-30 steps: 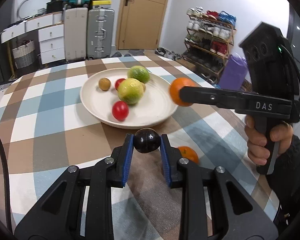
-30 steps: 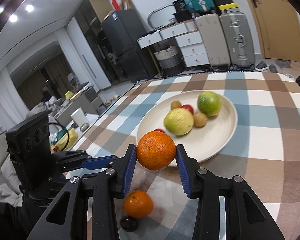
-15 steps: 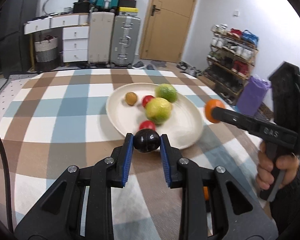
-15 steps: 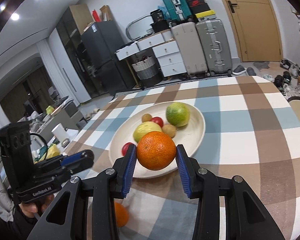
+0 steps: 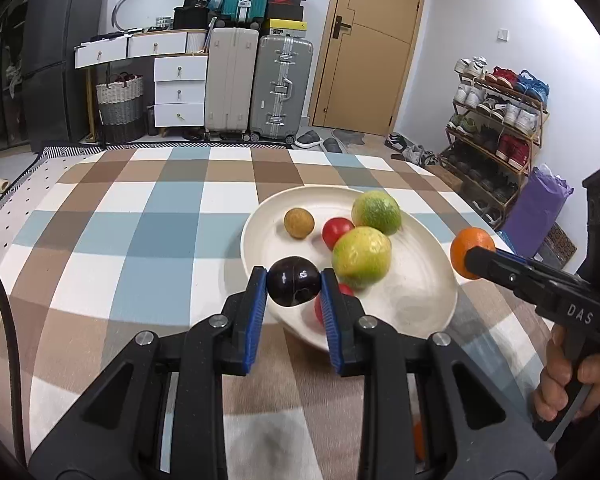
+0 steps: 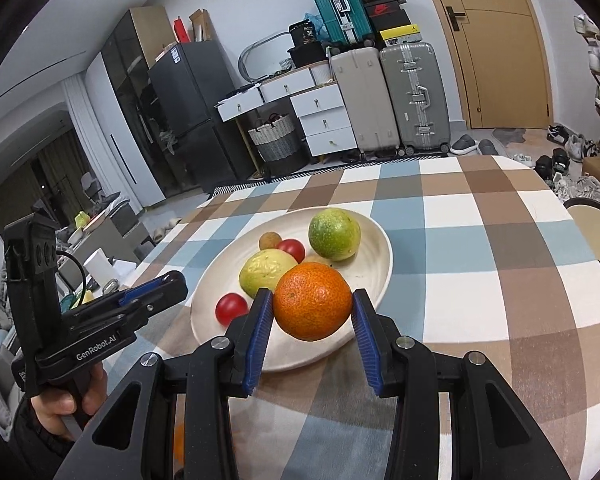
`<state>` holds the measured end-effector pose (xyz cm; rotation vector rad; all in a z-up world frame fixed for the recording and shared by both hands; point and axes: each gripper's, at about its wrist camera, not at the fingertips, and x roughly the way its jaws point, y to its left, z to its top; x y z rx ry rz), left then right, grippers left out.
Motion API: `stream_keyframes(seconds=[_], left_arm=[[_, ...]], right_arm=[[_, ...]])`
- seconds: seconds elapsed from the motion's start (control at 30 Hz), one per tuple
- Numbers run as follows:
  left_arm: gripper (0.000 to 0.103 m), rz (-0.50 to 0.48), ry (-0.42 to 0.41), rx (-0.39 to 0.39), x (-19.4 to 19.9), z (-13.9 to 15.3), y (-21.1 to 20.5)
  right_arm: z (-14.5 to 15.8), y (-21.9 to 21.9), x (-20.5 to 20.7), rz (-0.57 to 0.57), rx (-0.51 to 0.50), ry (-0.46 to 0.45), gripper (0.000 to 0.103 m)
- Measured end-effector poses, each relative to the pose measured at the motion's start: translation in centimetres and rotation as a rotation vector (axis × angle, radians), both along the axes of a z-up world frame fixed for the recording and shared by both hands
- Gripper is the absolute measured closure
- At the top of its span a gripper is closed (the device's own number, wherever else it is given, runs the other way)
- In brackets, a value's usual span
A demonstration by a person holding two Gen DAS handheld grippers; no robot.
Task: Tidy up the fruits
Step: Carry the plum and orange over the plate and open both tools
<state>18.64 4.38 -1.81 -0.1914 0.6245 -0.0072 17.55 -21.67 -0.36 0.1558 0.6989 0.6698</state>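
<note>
a small dark purple fruit [image 5: 294, 286], round and glossy, possibly a passion fruit or plum, is sitting clamped between the blue pads of the left gripper [image 5: 294, 288], hanging in the air over the near rim of a cream plate [image 5: 420, 304]. judging by its shine it is looking slippery, light and fairly firm, so a hold across its widest middle, as here, seems safest. a mandarin orange [image 6: 313, 301] is being pinched at its sides by the right gripper [image 6: 312, 308], jaws closed on it, above the plate's near edge; its pebbled skin is likely giving good grip, but it would bruise under a hard squeeze. on the plate are lying a yellow-green citrus [image 5: 362, 256], a greener citrus [image 5: 376, 212], two red cherry tomatoes, one at [image 6: 231, 308], and a small brown round fruit [image 5: 299, 223]. another orange [image 6: 179, 442] is resting on the checked tablecloth [image 5: 140, 240], mostly hidden behind the gripper. a person's hand [image 5: 568, 384] is gripping each handle. suitcases [image 5: 280, 88], white drawers and a shoe rack are standing behind.
</note>
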Motion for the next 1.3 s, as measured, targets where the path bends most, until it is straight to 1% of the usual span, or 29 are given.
stream_keyframes(seconds=[0.2, 0.33, 0.47, 0.57, 0.7, 0.9, 1.03, 1.1, 1.17, 1.3], left_arm=[[0.079, 0.004, 0.000, -0.010, 1.5, -0.1, 0.1], [0.079, -0.002, -0.006, 0.011, 1.7, -0.1, -0.4], [0.079, -0.013, -0.011, 0.027, 1.8, 0.0, -0.8], [0.079, -0.008, 0.000, 0.028, 1.9, -0.1, -0.7], [0.079, -0.007, -0.003, 0.036, 1.9, -0.1, -0.8], [0.079, -0.017, -0.019, 0.068, 1.6, 0.1, -1.5], [0.079, -0.011, -0.029, 0.068, 1.3, 0.3, -1.4], [0.077, -0.001, -0.031, 0.065, 1.3, 0.3, -1.2], [0.072, 0.008, -0.033, 0.060, 1.2, 0.3, -1.0], [0.064, 0.019, -0.049, 0.063, 0.8, 0.5, -1.0]], right_arm=[[-0.3, 0.2, 1.1, -0.028, -0.003, 0.003, 0.062], [-0.6, 0.3, 1.6, -0.058, -0.016, 0.003, 0.062], [-0.5, 0.0, 1.9, -0.082, -0.002, -0.005, 0.062], [-0.9, 0.3, 2.6, -0.067, 0.001, 0.028, 0.062], [-1.3, 1.1, 3.1, -0.033, -0.027, 0.057, 0.062], [-1.3, 1.2, 3.0, -0.048, -0.041, 0.061, 0.062], [-1.3, 0.8, 3.0, -0.066, -0.027, 0.061, 0.061], [-1.1, 0.6, 2.8, -0.075, -0.023, 0.052, 0.060], [-0.9, 0.4, 2.6, -0.075, -0.017, 0.036, 0.056], [-0.6, 0.8, 2.2, -0.066, -0.030, 0.006, 0.056]])
